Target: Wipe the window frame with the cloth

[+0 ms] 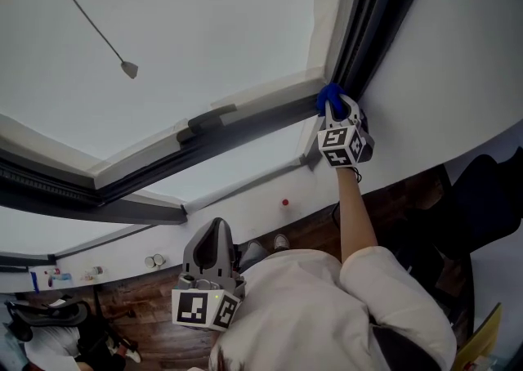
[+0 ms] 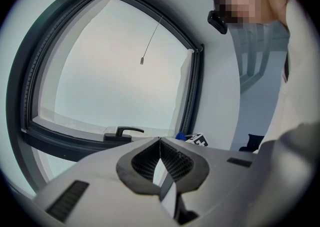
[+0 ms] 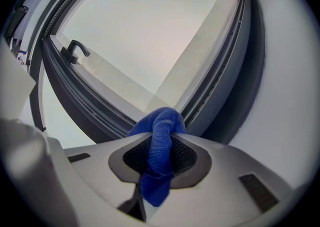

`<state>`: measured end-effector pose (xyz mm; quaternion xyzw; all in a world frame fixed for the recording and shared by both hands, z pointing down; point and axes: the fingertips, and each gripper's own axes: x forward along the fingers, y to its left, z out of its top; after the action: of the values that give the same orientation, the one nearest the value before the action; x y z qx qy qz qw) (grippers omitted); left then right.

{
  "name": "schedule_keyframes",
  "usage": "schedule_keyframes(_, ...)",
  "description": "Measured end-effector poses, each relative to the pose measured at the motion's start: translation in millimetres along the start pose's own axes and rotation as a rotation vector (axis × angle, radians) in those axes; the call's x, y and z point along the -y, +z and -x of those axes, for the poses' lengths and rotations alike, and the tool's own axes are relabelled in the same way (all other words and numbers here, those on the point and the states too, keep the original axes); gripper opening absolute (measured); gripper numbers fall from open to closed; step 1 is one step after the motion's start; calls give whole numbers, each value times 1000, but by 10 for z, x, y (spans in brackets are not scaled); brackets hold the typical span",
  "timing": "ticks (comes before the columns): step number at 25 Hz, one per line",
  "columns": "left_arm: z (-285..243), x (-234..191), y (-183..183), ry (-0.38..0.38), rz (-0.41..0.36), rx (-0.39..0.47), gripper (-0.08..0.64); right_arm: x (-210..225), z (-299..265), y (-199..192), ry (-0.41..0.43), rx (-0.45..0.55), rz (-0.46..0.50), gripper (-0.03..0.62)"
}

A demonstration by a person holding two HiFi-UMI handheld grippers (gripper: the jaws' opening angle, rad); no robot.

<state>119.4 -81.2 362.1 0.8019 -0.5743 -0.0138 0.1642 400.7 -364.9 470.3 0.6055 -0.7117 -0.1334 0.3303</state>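
Left gripper (image 2: 160, 142): lower centre, jaws pressed together, idle | right gripper (image 3: 161, 138): pinching blue cloth (image 3: 160, 121) at window frame (image 3: 227, 81) corner | advice: press firmly, follow groove.

Around the window: cord weight, wall mark, floor clutter

A small grey cord weight (image 1: 129, 69) hangs in front of the pale glass (image 1: 204, 26), and a black lever handle (image 1: 206, 121) lies level just below the pane. A red dot (image 1: 285, 202) marks the white wall (image 1: 458, 75). Farther down, a brown wooden floor (image 1: 147, 312) carries a dark chair (image 1: 41, 316). Small pale items (image 1: 154, 261) sit near the wall's lower edge.
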Motion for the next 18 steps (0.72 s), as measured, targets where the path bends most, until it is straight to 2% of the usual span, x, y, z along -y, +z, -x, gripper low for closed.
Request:
schedule_keyframes(4,92,-72,1,-7,4,-6,9,-29,-37,-39,-3,-27,1,87)
schedule_keyframes(8,230,-205,19,1,12,-19,9,-15,6,8,32,-63,-54,87)
schedule_keyframes(13,318,-331,89,3,7,-34,9,108,273,477,-4,99,-99,87)
schedule_keyframes(15,344,-349,100,-3,4,-36,9,106,230,555,5,108,-86,87)
schedule_keyframes(18,405,-410,69,14,13,-45,9,62,26,520,29,64,-63,87)
